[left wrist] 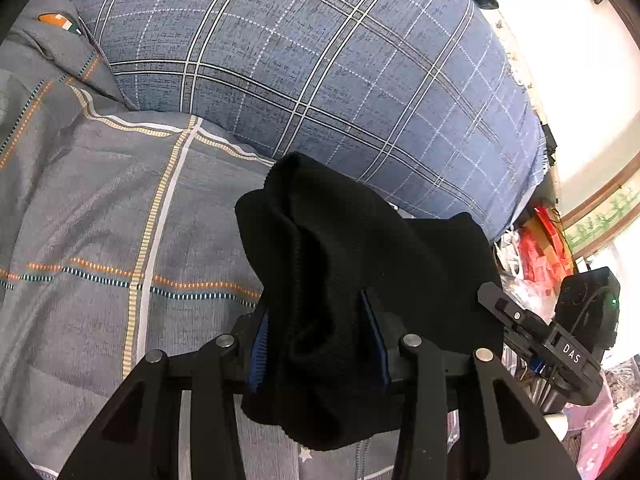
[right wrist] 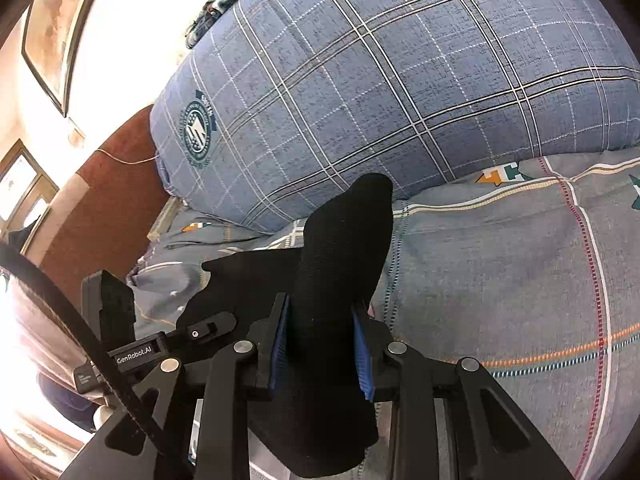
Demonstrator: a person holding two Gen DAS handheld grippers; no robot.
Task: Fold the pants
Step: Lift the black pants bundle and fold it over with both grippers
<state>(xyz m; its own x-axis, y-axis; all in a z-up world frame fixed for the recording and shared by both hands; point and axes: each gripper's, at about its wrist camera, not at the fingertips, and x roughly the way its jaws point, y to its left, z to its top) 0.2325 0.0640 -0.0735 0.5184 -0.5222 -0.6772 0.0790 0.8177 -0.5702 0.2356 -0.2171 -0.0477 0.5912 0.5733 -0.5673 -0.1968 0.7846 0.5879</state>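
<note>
The black pants [left wrist: 360,264] are bunched and held up above a grey plaid bedsheet [left wrist: 100,208]. My left gripper [left wrist: 320,344] is shut on a thick fold of the pants, its blue pads [left wrist: 258,354] pressed against the cloth. My right gripper [right wrist: 320,352] is shut on another bunch of the black pants [right wrist: 344,248], which stands up between its blue pads [right wrist: 362,360]. The right gripper also shows at the right edge of the left wrist view [left wrist: 540,336], and the left gripper at the left of the right wrist view [right wrist: 172,344].
A large blue plaid pillow [left wrist: 320,60] lies just beyond the pants; it also fills the top of the right wrist view [right wrist: 400,72]. A red-brown headboard [right wrist: 108,200] and framed pictures [right wrist: 56,28] are at the left. Red clutter [left wrist: 540,248] sits beside the bed.
</note>
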